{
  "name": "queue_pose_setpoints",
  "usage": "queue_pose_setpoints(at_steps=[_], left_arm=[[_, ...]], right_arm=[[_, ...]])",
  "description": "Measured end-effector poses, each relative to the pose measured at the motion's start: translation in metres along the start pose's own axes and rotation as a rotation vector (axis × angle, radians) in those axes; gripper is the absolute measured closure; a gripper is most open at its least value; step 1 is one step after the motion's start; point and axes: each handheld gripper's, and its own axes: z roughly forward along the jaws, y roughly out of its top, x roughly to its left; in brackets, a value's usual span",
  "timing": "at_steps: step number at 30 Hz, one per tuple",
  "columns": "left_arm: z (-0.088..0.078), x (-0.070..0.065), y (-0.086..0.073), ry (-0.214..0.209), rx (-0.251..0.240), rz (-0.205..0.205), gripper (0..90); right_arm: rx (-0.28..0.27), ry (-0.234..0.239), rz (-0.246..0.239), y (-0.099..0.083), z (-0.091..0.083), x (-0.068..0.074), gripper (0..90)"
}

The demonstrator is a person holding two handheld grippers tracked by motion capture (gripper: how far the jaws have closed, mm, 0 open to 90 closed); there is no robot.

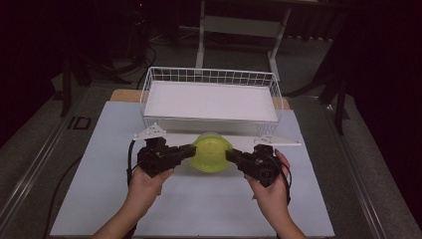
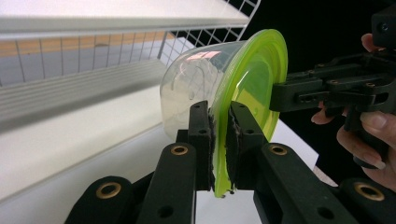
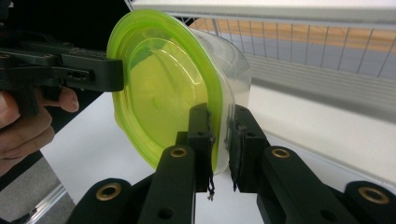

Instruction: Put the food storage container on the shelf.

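A clear plastic container with a lime-green lid hangs tilted on its side above the white mat, just in front of the wire basket. My left gripper pinches the container's rim from the left, and my right gripper pinches it from the right. In the left gripper view the jaws clamp the green lid edge, with my left gripper shut on it; the clear tub faces the basket. In the right gripper view my right gripper is shut on the rim of the container.
The white wire basket holds a flat white tray and stands at the back of the mat. Table legs rise beyond it. Bare mat lies in front of the hands. Dark floor surrounds the table.
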Motion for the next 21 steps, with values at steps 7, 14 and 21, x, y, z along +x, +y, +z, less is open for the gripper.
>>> queue_pose_setpoints(at_steps=[7, 14, 21], left_arm=[[0.001, 0.001, 0.015, 0.017, 0.003, 0.019, 82.0], [0.001, 0.0, 0.036, 0.019, -0.005, 0.021, 82.0], [0.001, 0.004, 0.06, 0.024, -0.02, 0.017, 82.1]], right_arm=[[0.003, -0.005, 0.003, 0.015, 0.002, -0.003, 80.3], [-0.006, -0.005, 0.009, 0.032, 0.0, -0.006, 80.2], [-0.018, -0.017, 0.013, 0.057, -0.001, -0.009, 80.1]])
